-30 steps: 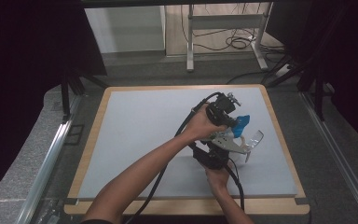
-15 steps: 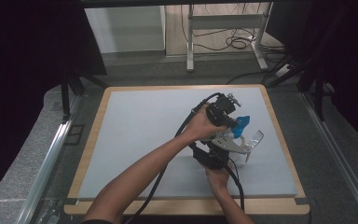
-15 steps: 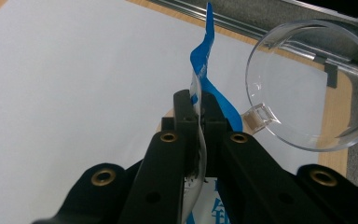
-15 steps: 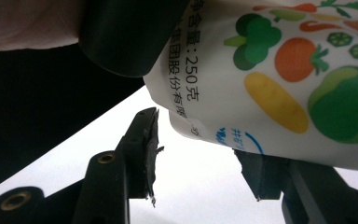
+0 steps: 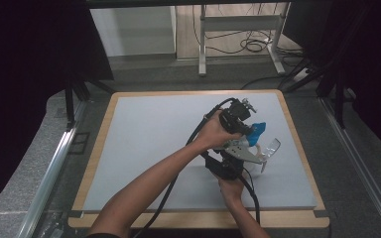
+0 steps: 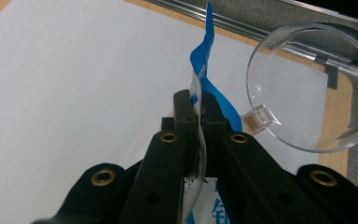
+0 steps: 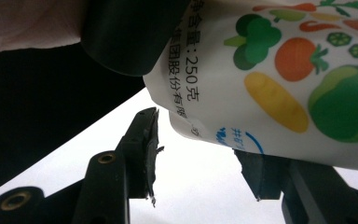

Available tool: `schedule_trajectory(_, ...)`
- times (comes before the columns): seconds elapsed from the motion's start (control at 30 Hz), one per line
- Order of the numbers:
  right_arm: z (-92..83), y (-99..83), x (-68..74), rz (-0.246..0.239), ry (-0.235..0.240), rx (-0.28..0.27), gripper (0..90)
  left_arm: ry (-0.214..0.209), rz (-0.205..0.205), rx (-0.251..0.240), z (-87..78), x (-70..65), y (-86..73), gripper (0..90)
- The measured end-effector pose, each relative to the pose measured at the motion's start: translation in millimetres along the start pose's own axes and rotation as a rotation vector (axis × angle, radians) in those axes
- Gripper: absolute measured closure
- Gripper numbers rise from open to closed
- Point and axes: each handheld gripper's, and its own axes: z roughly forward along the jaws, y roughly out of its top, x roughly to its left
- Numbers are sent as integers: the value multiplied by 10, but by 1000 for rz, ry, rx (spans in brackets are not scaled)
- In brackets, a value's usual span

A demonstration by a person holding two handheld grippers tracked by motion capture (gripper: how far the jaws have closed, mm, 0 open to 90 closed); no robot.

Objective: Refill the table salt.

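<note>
L gripper, jaws pinched tight on the pouch edge, holds it above the mat beside the cup. R gripper gapes half-wide under the pouch, pads apparently off it. Risk: thin edge slips, contents miss the cup.

Left gripper clamped on a blue-and-white pouch, above the grey mat. Right gripper just below it. Clear plastic cup lying beside both.

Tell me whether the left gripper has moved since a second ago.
No. In the high view the left gripper, shut on the blue-and-white packet, sits at the same spot against the table's wooden edge.
</note>
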Motion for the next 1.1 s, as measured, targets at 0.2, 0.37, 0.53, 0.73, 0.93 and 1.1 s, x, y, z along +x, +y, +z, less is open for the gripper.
schedule_trajectory(0.2,-2,2,8,-2,-1,-4,515,1,2,0,-5,0,7,893)
schedule_trajectory(0.37,0,9,9,5,-5,-5,515,5,6,6,3,1,16,893)
schedule_trajectory(0.53,21,17,10,16,-3,-10,515,8,6,14,6,19,19,893)
schedule_trajectory(0.73,21,17,16,13,-5,-11,516,4,8,15,2,15,19,892)
schedule_trajectory(0.93,22,6,17,9,-7,-11,517,3,6,17,7,18,10,893)
schedule_trajectory(1.1,22,5,15,11,-8,-13,519,2,9,16,13,14,14,893)
